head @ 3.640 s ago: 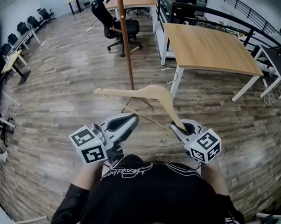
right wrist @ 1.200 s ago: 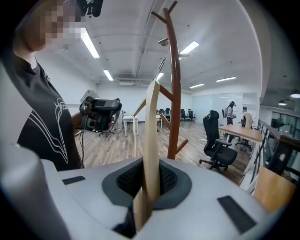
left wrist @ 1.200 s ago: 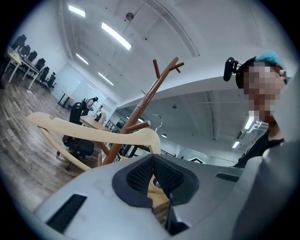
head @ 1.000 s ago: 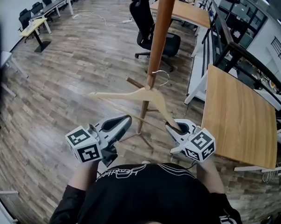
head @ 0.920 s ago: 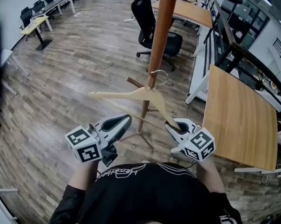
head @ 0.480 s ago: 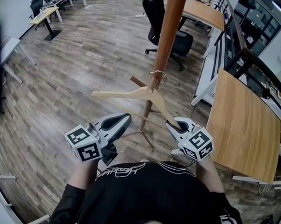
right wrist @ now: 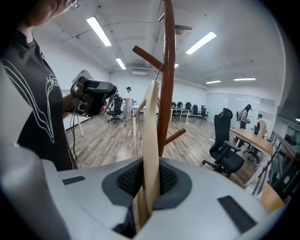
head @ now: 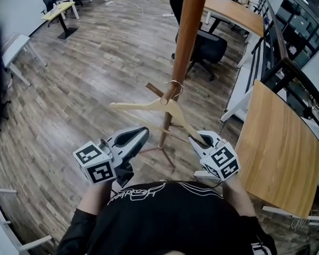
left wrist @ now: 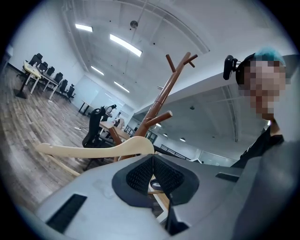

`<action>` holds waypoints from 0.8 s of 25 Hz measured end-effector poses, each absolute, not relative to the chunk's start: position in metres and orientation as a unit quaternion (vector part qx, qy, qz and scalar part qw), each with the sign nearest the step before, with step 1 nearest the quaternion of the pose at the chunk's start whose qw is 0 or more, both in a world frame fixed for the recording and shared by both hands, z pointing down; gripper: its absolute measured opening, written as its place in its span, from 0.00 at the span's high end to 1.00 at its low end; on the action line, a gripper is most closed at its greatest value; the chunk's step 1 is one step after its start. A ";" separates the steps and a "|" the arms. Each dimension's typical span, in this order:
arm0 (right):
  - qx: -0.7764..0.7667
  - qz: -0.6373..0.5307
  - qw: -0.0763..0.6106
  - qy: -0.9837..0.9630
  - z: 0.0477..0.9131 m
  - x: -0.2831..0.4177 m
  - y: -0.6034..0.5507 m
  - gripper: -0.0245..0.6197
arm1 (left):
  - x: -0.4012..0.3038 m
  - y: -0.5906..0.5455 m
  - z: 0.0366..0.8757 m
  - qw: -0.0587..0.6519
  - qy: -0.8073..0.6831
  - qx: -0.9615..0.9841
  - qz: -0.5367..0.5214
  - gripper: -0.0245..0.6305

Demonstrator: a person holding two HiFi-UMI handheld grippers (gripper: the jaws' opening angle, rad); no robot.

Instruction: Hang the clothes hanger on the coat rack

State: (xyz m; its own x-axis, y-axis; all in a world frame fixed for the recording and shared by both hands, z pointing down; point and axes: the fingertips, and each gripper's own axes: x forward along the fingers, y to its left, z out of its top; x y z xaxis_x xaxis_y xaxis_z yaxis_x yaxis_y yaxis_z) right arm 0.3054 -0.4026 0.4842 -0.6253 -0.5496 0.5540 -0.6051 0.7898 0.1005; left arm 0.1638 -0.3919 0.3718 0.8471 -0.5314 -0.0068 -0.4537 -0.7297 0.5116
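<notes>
Coat rack (head: 187, 41): brown wooden pole with slanted pegs, standing on the plank floor straight ahead of the person. Its top is cut off in the head view and its base sits partly behind the hanger. Desk (head: 277, 140): light wood top, to the right of the rack. Office chair (head: 205, 44): black, beyond the rack. Neither is in the way. Clothes hanger (head: 168, 104): pale wood with a cross-bar below, held in the air roughly level, its neck right at the pole. Right gripper (head: 200, 142): clamped on the hanger's right shoulder end, the wood pinched between the pads. Left gripper (head: 143, 131): jaws pressed together on nothing, hovering below the hanger's left arm, apparently apart from it. Short peg (head: 153, 89): juts left from the pole, just beside the hook. Hook (head: 175, 87): thin metal wire, at the pole. Handling note, as judged: the step in hand is seating the hook over a peg. Keep the hanger level from its one held end, pass the hook's opening over the peg tip, lower until the wire bears the weight, and only then unclamp. A one-ended grip invites tilt. Not determinable: whether the hook already rings the peg or merely lies in front of it. The wire is too fine, and neither gripper view shows it clearly.
</notes>
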 end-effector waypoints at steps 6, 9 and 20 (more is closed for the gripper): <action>0.312 0.049 0.295 -0.902 0.496 0.308 -0.409 0.88 | 0.164 -0.390 0.375 0.253 -0.284 0.921 -0.080 0.95; 0.302 0.065 0.282 -0.908 0.498 0.306 -0.408 0.88 | 0.162 -0.389 0.377 0.255 -0.291 0.919 -0.080 0.95; 0.286 0.104 0.226 -0.925 0.492 0.294 -0.410 0.88 | 0.150 -0.381 0.383 0.260 -0.300 0.915 -0.072 0.95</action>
State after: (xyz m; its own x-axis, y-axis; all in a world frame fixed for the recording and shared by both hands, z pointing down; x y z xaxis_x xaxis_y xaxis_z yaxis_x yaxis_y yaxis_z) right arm 0.2938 -0.4099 0.4921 -0.7347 -0.4819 0.4775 -0.5760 0.8150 -0.0637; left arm 0.1502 -0.3809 0.3827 0.8095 -0.5865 0.0247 -0.5121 -0.6849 0.5183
